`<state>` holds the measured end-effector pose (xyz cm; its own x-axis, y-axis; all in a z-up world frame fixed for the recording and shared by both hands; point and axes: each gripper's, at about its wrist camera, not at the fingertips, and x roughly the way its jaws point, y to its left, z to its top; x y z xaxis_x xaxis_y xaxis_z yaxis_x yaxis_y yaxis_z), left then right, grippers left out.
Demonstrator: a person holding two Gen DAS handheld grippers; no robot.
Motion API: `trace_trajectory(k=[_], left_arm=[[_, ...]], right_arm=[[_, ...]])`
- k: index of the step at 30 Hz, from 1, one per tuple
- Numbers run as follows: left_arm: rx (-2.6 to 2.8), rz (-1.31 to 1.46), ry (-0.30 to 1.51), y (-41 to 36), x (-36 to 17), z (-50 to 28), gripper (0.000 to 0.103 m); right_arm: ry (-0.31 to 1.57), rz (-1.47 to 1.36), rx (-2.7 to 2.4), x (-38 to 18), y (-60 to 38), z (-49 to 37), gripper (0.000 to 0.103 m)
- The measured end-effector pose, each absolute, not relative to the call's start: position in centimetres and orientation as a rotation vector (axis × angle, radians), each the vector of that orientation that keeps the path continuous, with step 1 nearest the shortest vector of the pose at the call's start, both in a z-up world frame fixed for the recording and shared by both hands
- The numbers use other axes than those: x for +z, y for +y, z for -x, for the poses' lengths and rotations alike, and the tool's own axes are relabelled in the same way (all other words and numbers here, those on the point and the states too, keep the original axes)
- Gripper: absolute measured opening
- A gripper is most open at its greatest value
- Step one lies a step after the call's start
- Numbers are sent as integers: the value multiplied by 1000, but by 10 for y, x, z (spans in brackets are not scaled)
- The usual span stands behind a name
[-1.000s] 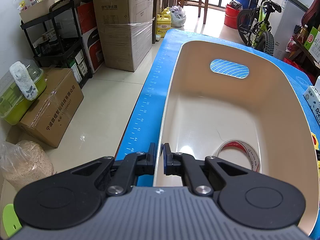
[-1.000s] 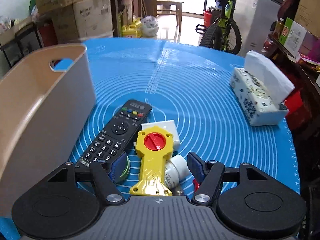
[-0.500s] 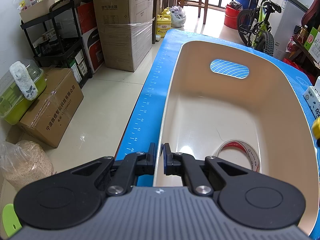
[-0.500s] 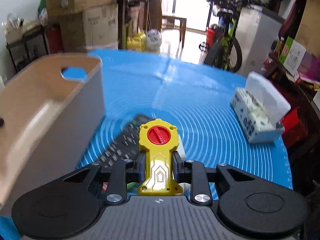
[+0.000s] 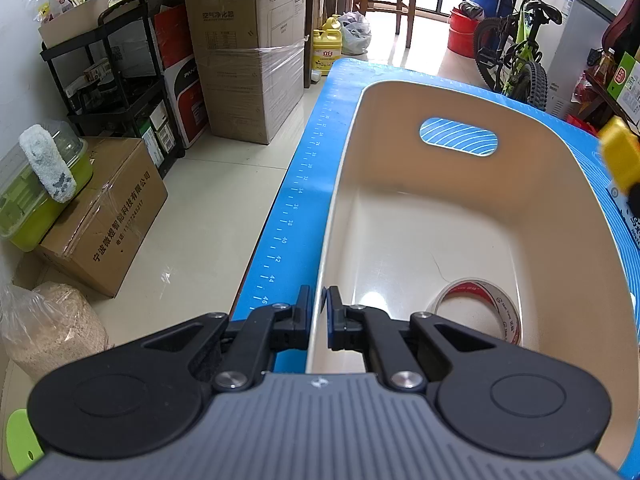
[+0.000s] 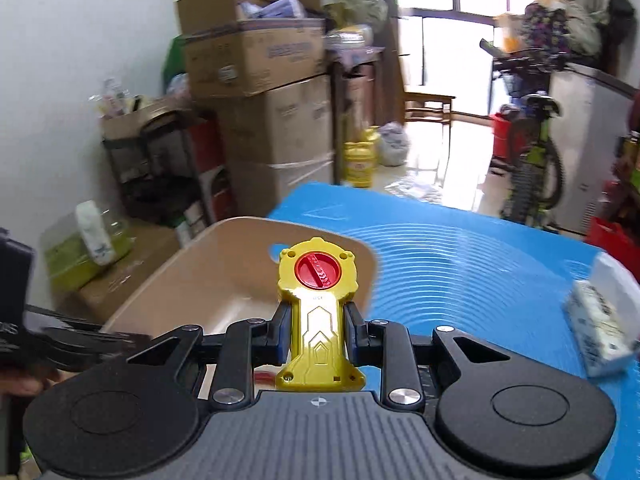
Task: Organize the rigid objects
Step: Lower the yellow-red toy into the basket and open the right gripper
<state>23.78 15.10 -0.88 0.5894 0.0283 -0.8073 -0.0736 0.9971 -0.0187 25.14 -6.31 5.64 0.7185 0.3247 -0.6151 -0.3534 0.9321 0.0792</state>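
My left gripper (image 5: pixel 318 312) is shut on the near left rim of a beige plastic basket (image 5: pixel 560 216) that stands on the blue mat (image 5: pixel 296 196). A roll of clear tape (image 5: pixel 480 312) lies on the basket floor. My right gripper (image 6: pixel 316 336) is shut on a yellow toy with a red knob (image 6: pixel 318 300) and holds it in the air over the basket's near end (image 6: pixel 224 264). The toy's yellow tip shows at the right edge of the left wrist view (image 5: pixel 622 156).
A tissue box (image 6: pixel 600 320) sits on the mat at the right. Left of the table are cardboard boxes (image 5: pixel 248 52), a black shelf rack (image 5: pixel 116 80) and a green container (image 5: pixel 36 184) on the floor. A bicycle (image 5: pixel 516 52) stands behind the table.
My right gripper closed on the yellow toy, lifted it off the mat and swung left towards the basket. The left gripper has kept its hold on the rim.
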Motion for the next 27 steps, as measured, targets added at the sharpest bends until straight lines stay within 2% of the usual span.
trace_trajectory(k=[17,23,27], left_arm=[[59,44,939,151,-8,-238,8],[60,42,939,151,-8,-238,8],[61,41,939,150,-8,-238,8]], right_arm=[[964,225,454,-16,18,-267,36],[984,286,466,-27,25,-260,36],[956,277,465,-18,22,-258,53]])
